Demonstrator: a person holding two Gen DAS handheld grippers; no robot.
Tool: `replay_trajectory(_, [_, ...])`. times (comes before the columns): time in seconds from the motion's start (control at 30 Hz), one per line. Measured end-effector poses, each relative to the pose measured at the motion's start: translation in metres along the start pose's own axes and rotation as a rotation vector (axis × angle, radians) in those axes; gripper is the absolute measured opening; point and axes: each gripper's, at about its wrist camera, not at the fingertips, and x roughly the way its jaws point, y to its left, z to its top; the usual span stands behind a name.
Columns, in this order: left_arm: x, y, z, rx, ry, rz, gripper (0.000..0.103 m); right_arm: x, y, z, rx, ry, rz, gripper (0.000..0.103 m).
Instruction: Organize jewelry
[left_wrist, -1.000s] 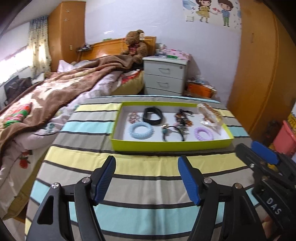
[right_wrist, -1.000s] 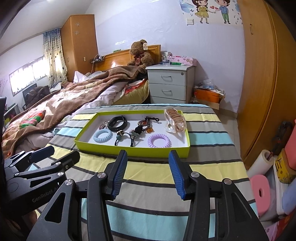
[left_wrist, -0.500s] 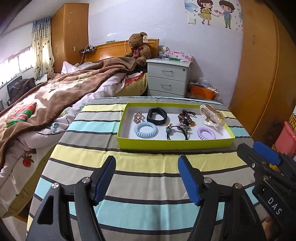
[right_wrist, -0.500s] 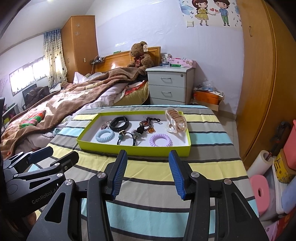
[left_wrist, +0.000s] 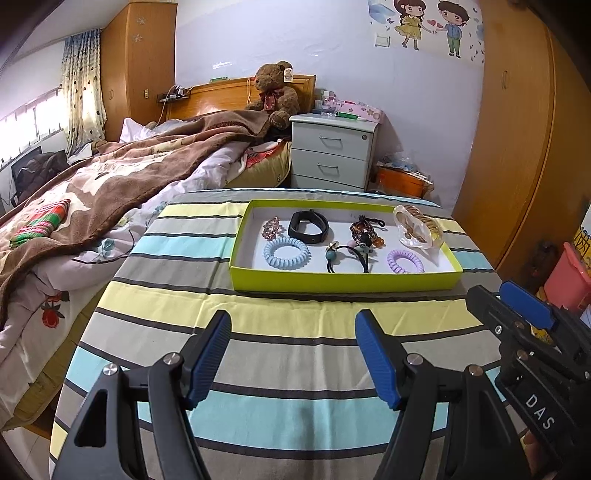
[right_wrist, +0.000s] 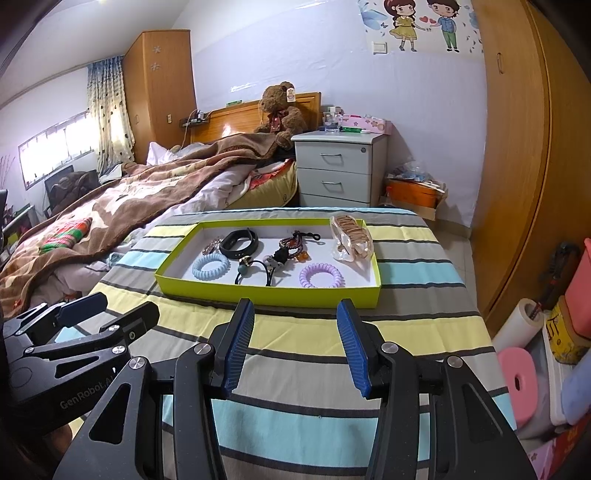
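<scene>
We observed the left gripper (left_wrist: 293, 350) angled downward over the striped cloth (left_wrist: 288, 332), short of the tray; its blue-padded jaws stood spread wide, with only cloth visible between them and nothing held. Ahead lay the lime-green tray (left_wrist: 343, 282), which held the jewelry. From left to right in it we noted a small pink ornament (left_wrist: 272, 226), a pale blue coil band (left_wrist: 286, 253), a black wristband (left_wrist: 308, 226), a black hair tie with beads (left_wrist: 349, 254), a dark tangle of beaded pieces (left_wrist: 364, 229), a lilac coil band (left_wrist: 405, 261), and a clear pouch of bracelets (left_wrist: 417, 227) leaning at the tray's right end. The right gripper (right_wrist: 294, 349) likewise pointed downward above the cloth near the tray's front wall, not touching it; its jaws were parted somewhat less widely and gripped nothing. In each wrist view the other gripper appeared at the frame's edge, beside and apart.
</scene>
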Motion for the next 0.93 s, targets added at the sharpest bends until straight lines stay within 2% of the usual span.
replay_trajectory(0.67, [-0.0053,-0.0008,-0.0006,0.006,-0.004,0.008,0.071,-0.0038,0.0013,-0.0015,0.0,0.002,-0.003,0.048])
replay_trajectory(0.93, [-0.0005,0.0007,0.0003,-0.006,0.028,0.009,0.071,-0.0057,-0.0002,-0.0017,0.006,0.004,-0.004,0.048])
